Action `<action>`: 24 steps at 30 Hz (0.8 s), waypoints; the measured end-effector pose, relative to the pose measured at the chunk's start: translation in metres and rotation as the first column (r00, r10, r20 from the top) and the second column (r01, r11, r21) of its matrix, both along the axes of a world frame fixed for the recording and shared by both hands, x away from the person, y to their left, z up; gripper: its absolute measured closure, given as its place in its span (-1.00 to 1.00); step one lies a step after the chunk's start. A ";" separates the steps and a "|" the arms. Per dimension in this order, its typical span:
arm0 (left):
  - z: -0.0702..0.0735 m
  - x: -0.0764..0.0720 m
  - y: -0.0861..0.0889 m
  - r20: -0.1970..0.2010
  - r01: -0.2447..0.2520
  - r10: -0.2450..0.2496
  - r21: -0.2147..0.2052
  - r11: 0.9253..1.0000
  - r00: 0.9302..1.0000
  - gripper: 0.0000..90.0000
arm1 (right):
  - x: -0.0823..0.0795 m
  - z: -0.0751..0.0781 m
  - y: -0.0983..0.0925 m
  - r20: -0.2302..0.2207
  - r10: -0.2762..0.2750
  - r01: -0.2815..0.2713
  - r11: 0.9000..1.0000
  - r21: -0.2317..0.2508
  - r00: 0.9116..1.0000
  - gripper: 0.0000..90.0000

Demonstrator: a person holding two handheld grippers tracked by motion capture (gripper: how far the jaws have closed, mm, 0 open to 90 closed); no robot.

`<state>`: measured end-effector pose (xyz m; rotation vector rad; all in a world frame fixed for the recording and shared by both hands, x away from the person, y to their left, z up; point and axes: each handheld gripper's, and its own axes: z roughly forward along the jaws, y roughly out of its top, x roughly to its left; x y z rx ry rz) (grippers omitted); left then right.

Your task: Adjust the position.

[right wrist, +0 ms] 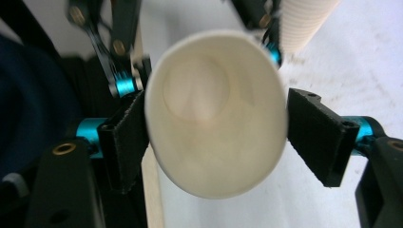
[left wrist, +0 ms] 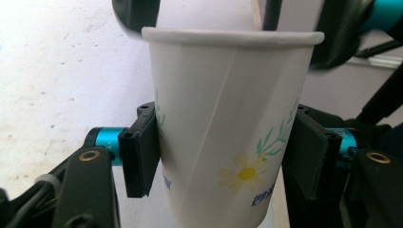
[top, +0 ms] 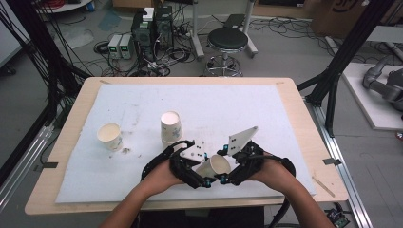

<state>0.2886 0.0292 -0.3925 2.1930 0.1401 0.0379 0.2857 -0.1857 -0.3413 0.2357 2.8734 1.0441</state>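
The white paper cup with a printed daisy and green sprigs point(left wrist: 228, 128) hangs in the air just above the near edge of the white foam sheet point(top: 142, 99) that covers the wooden table point(top: 290, 102), caught between the person's two hands. The left tool point(top: 205, 182) has it by the body, both black pads pressed flat against the wall about halfway down, so that grip looks sound. The right tool point(right wrist: 216, 130) faces straight into the open mouth, its jaws standing wider than the rim; one pad sits against the rim on one side, the other stands just clear, so I judge it is holding nothing. This looks like a hand-over, the left tool now carrying the cup. To do it well I would keep the left squeeze light, since thin paper buckles easily, draw the right tool straight back off the rim without clipping it, and keep the cup level. Farther out on the sheet stands a short stack of white paper cups point(top: 171, 128), and well to its left a single white paper cup point(top: 110, 136) stands alone, either a fair spot to carry this one.
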 end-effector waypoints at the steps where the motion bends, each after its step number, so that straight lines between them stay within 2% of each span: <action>1: -0.002 0.001 0.001 -0.011 -0.004 0.004 -0.010 1.000 1.000 -0.24 | 0.000 0.001 -0.003 -0.007 -0.014 0.014 0.999 0.035 1.000 -0.50; 5: -0.008 0.002 0.005 -0.026 -0.036 0.034 -0.062 0.997 0.999 -0.27 | -0.001 0.003 -0.019 -0.021 -0.051 0.054 0.986 0.160 0.998 -0.51; 6: -0.009 0.001 0.006 -0.028 -0.044 0.042 -0.072 0.996 0.999 -0.27 | -0.002 0.004 -0.024 -0.032 -0.059 0.064 0.978 0.197 0.998 -0.51; 9: -0.012 0.002 0.009 -0.025 -0.071 0.069 -0.098 0.993 0.997 -0.28 | -0.004 0.004 -0.035 -0.031 -0.100 0.105 0.961 0.256 0.994 -0.51; 13: -0.015 0.004 0.014 -0.028 -0.118 0.115 -0.161 0.980 0.993 -0.29 | -0.008 0.000 -0.053 -0.018 -0.160 0.158 0.939 0.306 0.987 -0.52; 15: -0.016 0.004 0.016 -0.026 -0.145 0.142 -0.196 0.970 0.989 -0.29 | -0.010 -0.004 -0.063 -0.012 -0.208 0.200 0.922 0.332 0.978 -0.52; 16: -0.017 0.005 0.018 -0.026 -0.160 0.158 -0.221 0.962 0.987 -0.29 | -0.010 -0.006 -0.068 -0.005 -0.234 0.221 0.912 0.347 0.972 -0.52; 17: -0.017 0.005 0.019 -0.022 -0.166 0.166 -0.233 0.958 0.986 -0.29 | -0.011 -0.008 -0.074 0.006 -0.265 0.245 0.900 0.360 0.964 -0.52; 18: -0.018 0.006 0.020 -0.024 -0.180 0.180 -0.253 0.950 0.983 -0.29 | -0.012 -0.010 -0.078 0.011 -0.282 0.259 0.893 0.367 0.959 -0.52; 20: -0.018 0.006 0.022 -0.019 -0.199 0.202 -0.291 0.936 0.979 -0.29 | -0.015 -0.013 -0.085 0.021 -0.326 0.293 0.874 0.388 0.945 -0.52; 22: -0.019 0.007 0.024 -0.012 -0.218 0.227 -0.319 0.922 0.974 -0.29 | -0.017 -0.016 -0.092 0.039 -0.354 0.310 0.862 0.400 0.934 -0.52; 24: -0.018 0.007 0.026 0.001 -0.232 0.248 -0.352 0.907 0.969 -0.29 | -0.018 -0.020 -0.097 0.044 -0.390 0.340 0.848 0.406 0.920 -0.52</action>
